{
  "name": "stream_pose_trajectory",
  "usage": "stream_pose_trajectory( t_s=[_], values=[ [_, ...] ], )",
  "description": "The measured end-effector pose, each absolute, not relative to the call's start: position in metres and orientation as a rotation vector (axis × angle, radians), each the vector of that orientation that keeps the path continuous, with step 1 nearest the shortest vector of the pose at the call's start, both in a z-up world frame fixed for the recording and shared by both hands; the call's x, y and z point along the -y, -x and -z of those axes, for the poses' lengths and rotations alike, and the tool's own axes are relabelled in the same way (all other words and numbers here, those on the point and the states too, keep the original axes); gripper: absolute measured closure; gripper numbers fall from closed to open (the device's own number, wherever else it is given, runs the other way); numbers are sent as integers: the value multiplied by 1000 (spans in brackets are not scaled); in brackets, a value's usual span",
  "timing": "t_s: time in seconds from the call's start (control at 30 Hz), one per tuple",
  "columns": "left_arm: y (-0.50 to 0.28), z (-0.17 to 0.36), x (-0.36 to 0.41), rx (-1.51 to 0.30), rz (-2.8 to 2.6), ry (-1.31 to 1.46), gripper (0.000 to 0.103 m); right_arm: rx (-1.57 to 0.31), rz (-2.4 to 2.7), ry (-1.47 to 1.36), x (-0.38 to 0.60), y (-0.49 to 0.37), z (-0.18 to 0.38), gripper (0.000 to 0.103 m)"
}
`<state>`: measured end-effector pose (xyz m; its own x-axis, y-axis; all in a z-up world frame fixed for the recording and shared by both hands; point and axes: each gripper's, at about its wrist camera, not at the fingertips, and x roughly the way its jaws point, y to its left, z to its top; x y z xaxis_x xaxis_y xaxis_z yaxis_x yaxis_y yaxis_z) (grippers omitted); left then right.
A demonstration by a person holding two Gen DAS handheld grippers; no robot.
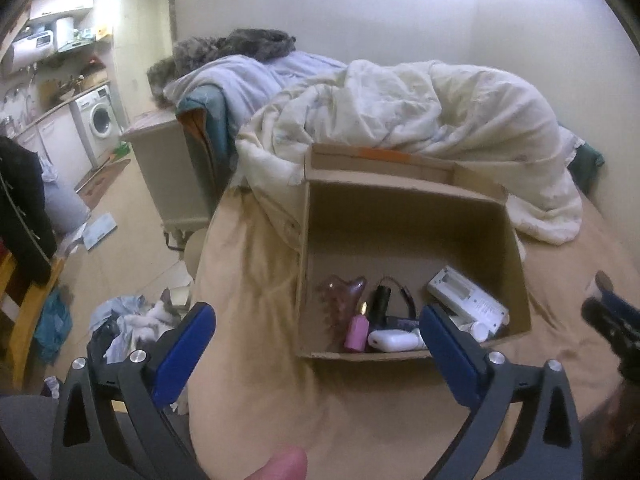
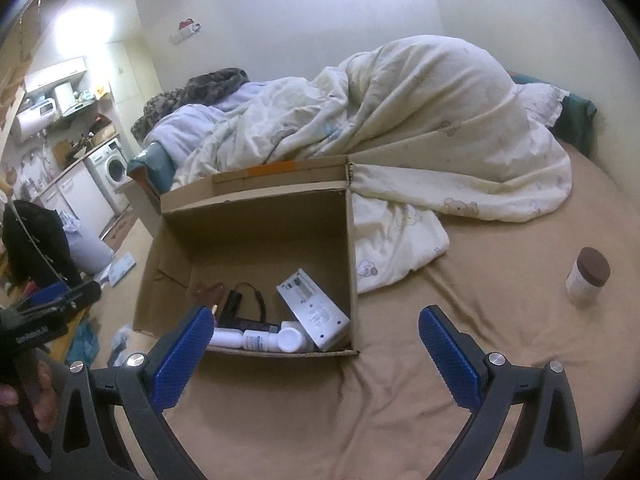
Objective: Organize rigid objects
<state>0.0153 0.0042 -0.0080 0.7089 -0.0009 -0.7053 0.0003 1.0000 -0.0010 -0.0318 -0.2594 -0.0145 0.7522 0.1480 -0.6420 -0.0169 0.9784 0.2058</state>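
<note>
While both tongs, left (image 1: 316,354) and right (image 2: 316,356), gape empty, the jar (image 2: 587,278) stands near the bed's right edge. It looks light, stiff, slick; best gripped across its body.

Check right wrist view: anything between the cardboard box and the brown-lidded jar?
Nothing but bare tan bedsheet between the cardboard box and the brown-lidded jar; the white duvet ends just behind that stretch. Right wrist view shows it.

Open cardboard box (image 2: 256,236) on the bed holds small items; brown-lidded jar (image 2: 588,278) stands well apart.
</note>
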Motion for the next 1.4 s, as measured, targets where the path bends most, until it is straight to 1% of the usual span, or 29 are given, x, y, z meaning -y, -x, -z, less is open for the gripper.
stream_pose_trajectory(
  t_s=[1.4],
  values=[
    [-19, 11, -7, -813, -19, 15, 1, -723, -42, -200, 262, 28, 18, 0]
  ],
)
